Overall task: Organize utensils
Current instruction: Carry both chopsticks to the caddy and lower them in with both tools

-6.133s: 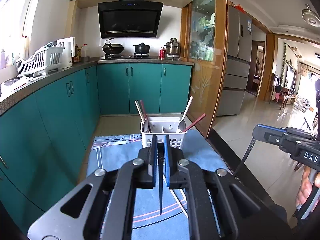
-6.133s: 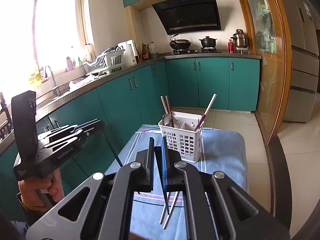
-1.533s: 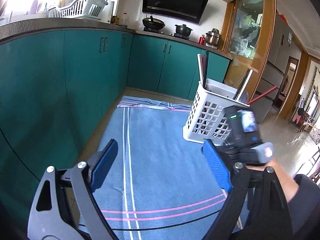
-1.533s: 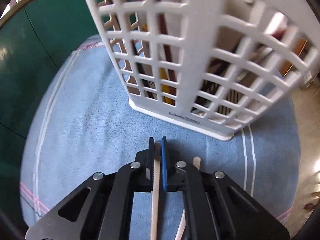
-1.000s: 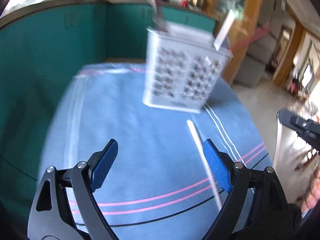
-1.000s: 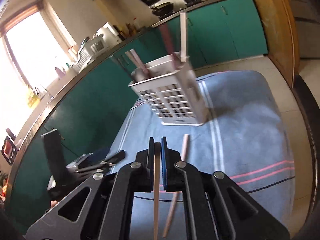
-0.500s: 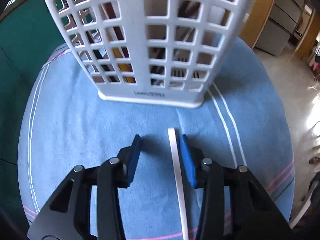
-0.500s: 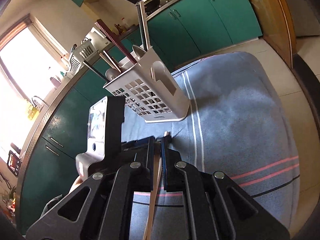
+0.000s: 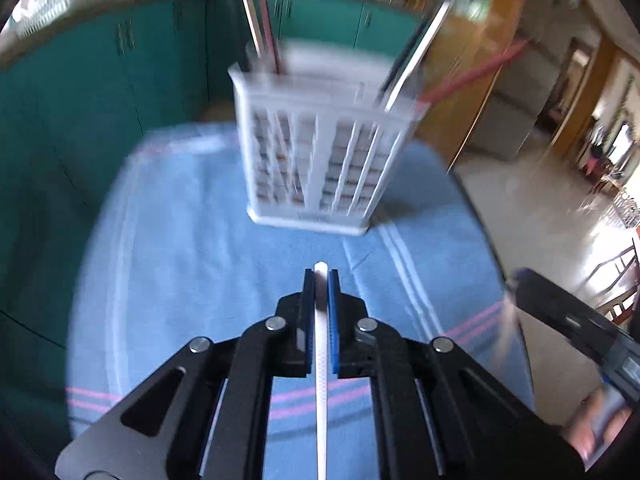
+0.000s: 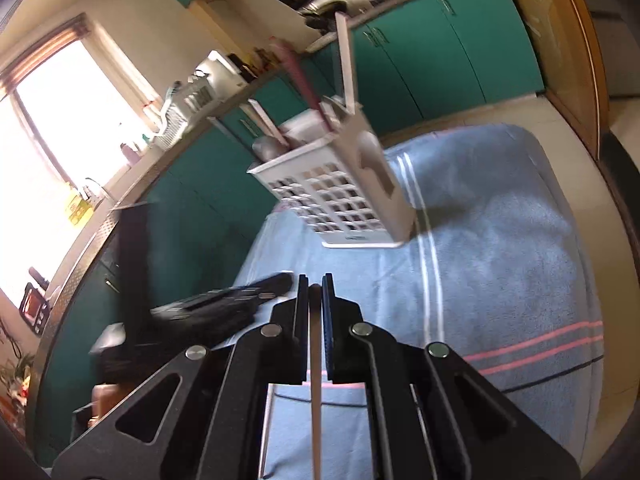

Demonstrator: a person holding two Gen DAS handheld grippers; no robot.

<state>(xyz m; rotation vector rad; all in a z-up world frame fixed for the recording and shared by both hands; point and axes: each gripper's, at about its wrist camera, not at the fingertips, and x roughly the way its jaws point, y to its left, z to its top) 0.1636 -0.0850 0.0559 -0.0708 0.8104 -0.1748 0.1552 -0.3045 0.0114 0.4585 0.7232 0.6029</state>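
Note:
A white slotted utensil basket (image 9: 320, 168) stands on the blue cloth (image 9: 180, 240) with chopsticks and a spoon sticking up from it. My left gripper (image 9: 321, 276) hangs in front of the basket, its jaws closing, pads pressed on a white chopstick (image 9: 321, 360) that runs back between them. In the right wrist view the basket (image 10: 344, 208) lies ahead, and my right gripper (image 10: 315, 280) is shut on a tan wooden chopstick (image 10: 315, 360). The left gripper's body (image 10: 224, 300) shows blurred to the left of it.
Teal cabinets (image 9: 120, 80) run along the left and back under a counter holding a dish rack (image 10: 188, 100). A wooden door frame (image 9: 460, 80) and open tiled floor (image 9: 540, 184) lie to the right. The person's hand (image 9: 600, 412) holds the right gripper at the right edge.
My left gripper closed on the white chopstick that lay before the basket, then lifted and drew back from the basket. The right gripper kept its grip on the tan chopstick.

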